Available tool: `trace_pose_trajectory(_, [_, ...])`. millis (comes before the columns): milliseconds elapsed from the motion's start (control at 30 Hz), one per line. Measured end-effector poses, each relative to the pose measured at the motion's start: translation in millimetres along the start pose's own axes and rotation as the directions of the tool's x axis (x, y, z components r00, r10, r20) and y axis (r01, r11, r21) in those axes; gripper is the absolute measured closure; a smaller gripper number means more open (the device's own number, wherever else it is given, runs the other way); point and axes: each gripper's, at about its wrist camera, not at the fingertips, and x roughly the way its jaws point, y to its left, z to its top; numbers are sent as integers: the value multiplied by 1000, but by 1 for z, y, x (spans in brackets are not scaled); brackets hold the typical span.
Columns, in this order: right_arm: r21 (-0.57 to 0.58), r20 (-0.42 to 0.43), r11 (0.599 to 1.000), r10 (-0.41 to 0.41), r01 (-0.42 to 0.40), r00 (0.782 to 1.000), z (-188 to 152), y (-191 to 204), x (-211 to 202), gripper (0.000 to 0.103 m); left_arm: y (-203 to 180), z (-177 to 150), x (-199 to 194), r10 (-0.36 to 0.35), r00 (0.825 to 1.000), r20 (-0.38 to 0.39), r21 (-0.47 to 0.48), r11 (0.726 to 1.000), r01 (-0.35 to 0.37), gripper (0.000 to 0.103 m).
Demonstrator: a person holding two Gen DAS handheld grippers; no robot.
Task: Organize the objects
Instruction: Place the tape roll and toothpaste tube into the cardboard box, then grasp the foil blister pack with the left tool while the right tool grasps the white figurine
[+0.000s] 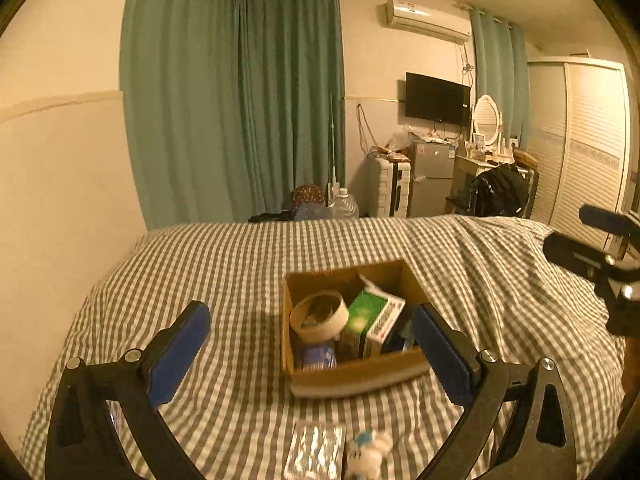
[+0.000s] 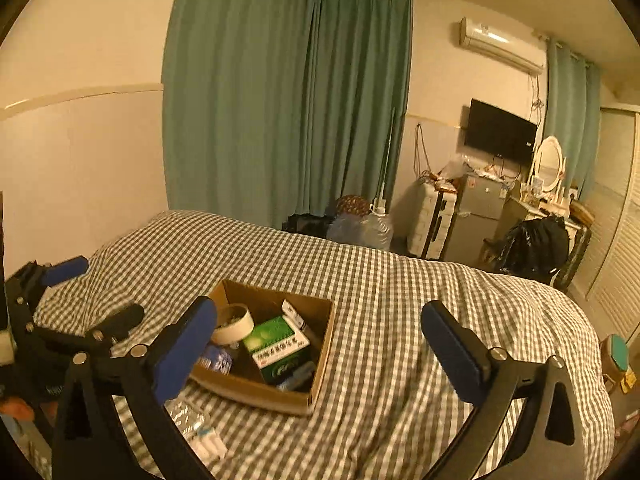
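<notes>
Both jaws apart and empty; foil packet [image 1: 316,454] and small toy [image 1: 368,454] lie below left gripper [image 1: 316,344], nearer it than right gripper [image 2: 320,344].

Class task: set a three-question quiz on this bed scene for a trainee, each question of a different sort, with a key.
1. True or false: the tape roll lies inside the box.
2. Multiple choice: the blister pack lies A) in the box, B) on the bed nearer the camera than the box, C) on the floor.
3. Fill in: both the left gripper and the right gripper have jaws that stand ____, with nothing held.

Key: 1 true; 2 B; 3 open.
</notes>
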Motion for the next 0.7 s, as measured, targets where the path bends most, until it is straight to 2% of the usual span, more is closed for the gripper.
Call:
trace_pose_trajectory(100, [-1,-20,1000,1,-1,1000,-27,12,-3,0,7,-26,-1,31,999,-24,-24,999,-32,0])
trace_pose_trajectory(233, [7,-75,999,49,-49,996,-68,24,15,0,14,-67,13,47,995,-88,-81,995,-54,0])
trace_pose_trajectory(367, [38,-173,994,109,-104,979,-106,37,52,0,21,-111,40,80,978,-190,-103,990,-101,0])
trace_pose_trajectory(533, [17,-317,987,157,-160,935,-154,68,102,0,31,-149,66,152,941,-302,-88,979,-186,0])
trace_pose_trajectory(633, [-23,-396,979,175,-200,901,-181,89,129,1,43,-156,71,137,938,-317,-132,973,-187,0])
trace_pose_trajectory(700, [-37,-450,970,197,-239,871,-196,103,144,1,49,-159,73,139,938,-318,-152,969,-195,0])
